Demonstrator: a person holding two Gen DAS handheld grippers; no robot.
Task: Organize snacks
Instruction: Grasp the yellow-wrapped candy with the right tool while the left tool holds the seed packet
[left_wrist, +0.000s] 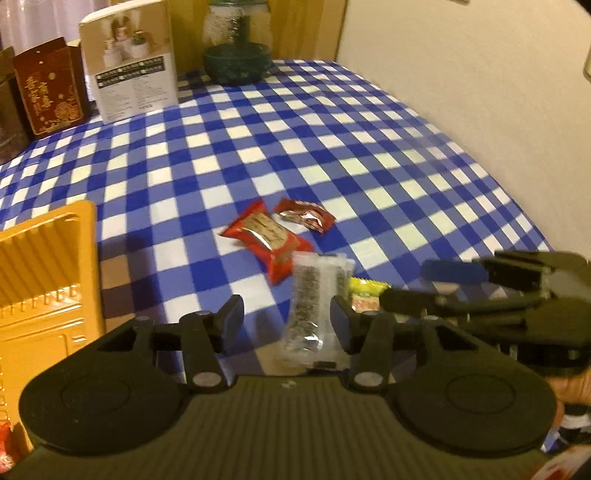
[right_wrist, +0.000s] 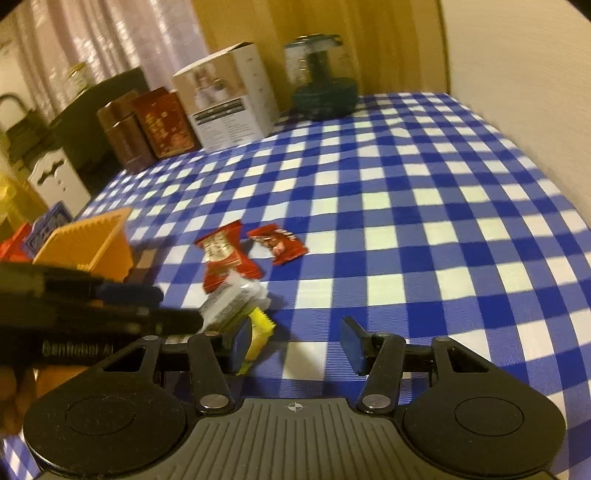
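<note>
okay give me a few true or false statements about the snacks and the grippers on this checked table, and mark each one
1. A clear packet lies between the left gripper's fingers. True.
2. The yellow packet sits inside the orange tray. False: it lies on the tablecloth by the right gripper.
3. Two red packets, one large and one small, lie side by side on the cloth. True.
4. The right gripper is clamped on a red packet. False: its jaws are open.

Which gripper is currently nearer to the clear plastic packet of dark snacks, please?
Left. The left gripper has the clear plastic packet of dark snacks between its open jaws; the right gripper sits just beside it, open, its finger against the yellow packet.
</note>
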